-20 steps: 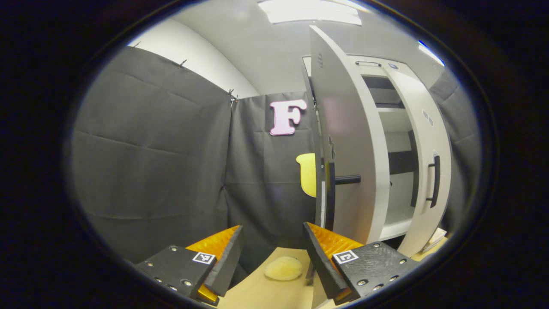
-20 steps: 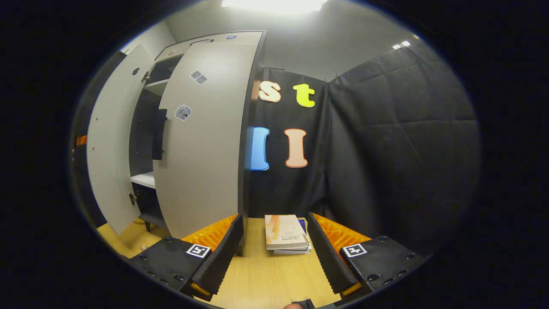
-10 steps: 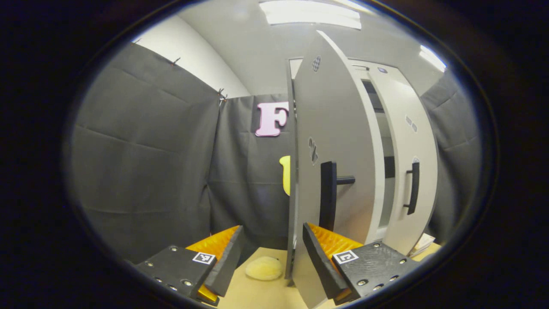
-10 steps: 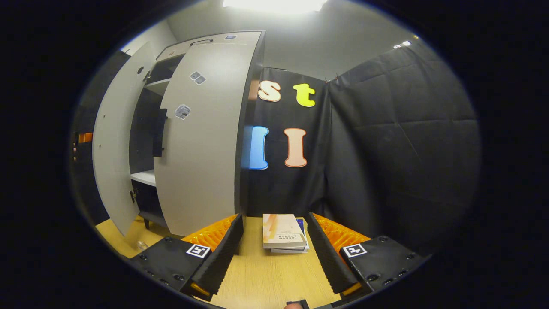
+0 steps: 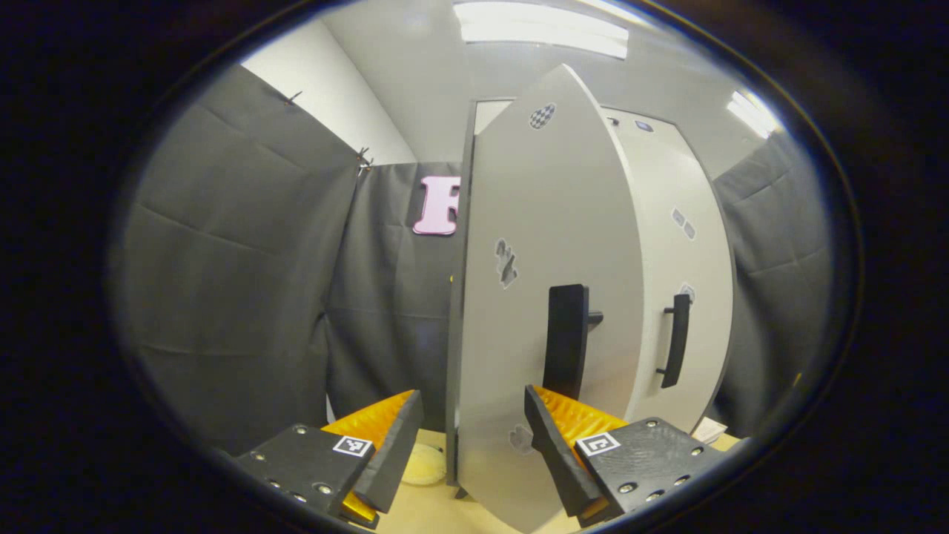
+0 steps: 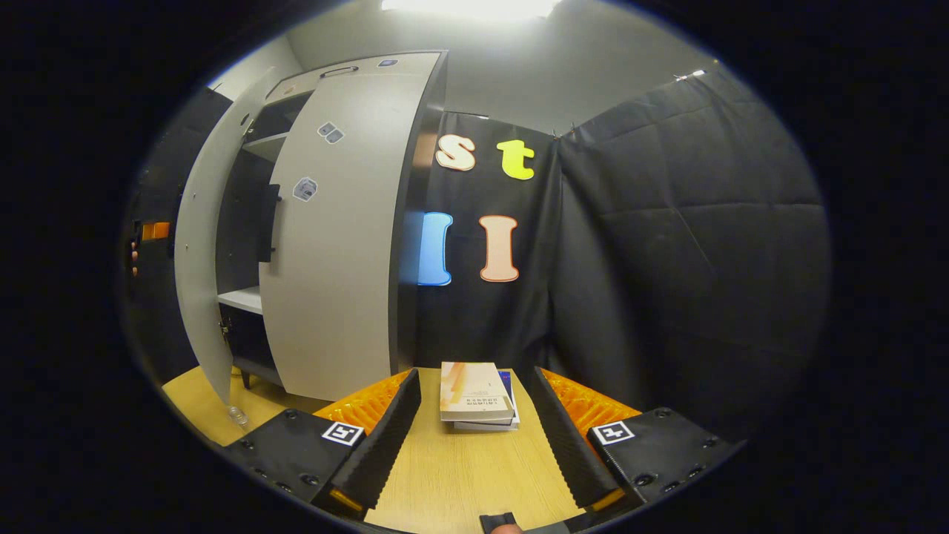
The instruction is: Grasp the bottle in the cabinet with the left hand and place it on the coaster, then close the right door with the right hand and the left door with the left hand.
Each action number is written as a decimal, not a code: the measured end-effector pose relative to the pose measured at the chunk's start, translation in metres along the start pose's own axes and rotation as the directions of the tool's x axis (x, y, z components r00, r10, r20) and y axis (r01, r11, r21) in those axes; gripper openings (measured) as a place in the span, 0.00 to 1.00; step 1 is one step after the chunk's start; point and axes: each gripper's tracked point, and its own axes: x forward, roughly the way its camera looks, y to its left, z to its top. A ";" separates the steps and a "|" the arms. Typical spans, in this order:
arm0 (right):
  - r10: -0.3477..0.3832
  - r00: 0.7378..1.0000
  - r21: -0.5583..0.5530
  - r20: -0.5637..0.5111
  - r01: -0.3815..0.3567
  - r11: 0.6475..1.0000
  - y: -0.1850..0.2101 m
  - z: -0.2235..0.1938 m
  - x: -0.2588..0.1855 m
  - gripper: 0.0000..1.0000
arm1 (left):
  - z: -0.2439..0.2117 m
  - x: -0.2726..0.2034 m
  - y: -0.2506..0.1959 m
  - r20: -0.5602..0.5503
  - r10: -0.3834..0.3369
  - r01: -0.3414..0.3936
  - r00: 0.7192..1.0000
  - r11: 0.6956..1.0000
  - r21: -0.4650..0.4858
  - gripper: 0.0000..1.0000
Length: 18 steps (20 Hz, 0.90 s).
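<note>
- The cabinet (image 6: 348,222) takes up the upper left of the right gripper view. Its right door (image 6: 337,245) looks shut or nearly so, while the left door (image 6: 204,245) stands ajar at the far left of that view. The main risk is that the left door is left short of latching, or bounces back if it is shoved too hard.
- The left gripper (image 5: 471,437) sits at the bottom centre of its view, spread wide and grasping nothing, with the left door's edge (image 5: 454,297) between its fingers. The door handle (image 5: 565,341) lies just above the right finger, which could snag on it.
- The books (image 6: 474,393) lie on the table (image 6: 460,482) between the fingers of the right gripper (image 6: 474,437), which is released and empty at bottom centre. It could knock the stack.
- The coaster (image 5: 424,463) peeks out low in the left gripper view, beside the door's bottom edge. A small clear thing, possibly the bottle (image 6: 236,415), sits at lower left in the right gripper view, near the swinging door. I cannot tell if it stands on the coaster, and the door could clip it.
</note>
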 end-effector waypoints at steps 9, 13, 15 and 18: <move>-0.029 1.000 0.014 0.005 0.028 1.000 -0.017 -0.005 -0.023 0.96 | 0.002 0.029 -0.056 0.013 -0.058 0.057 0.998 0.996 0.066 0.84; -0.009 1.000 0.012 0.007 0.009 1.000 -0.012 -0.003 -0.023 0.96 | 0.004 0.027 -0.056 0.015 -0.060 0.059 0.998 0.996 0.063 0.84; 0.007 1.000 0.017 0.019 -0.007 1.000 -0.010 0.002 -0.026 0.96 | 0.006 0.024 -0.052 0.023 -0.042 0.040 0.999 0.997 0.067 0.84; 0.030 0.998 0.016 0.058 -0.031 0.999 -0.007 0.016 -0.028 0.93 | 0.007 0.018 -0.058 0.031 -0.016 0.012 0.999 0.995 0.096 0.84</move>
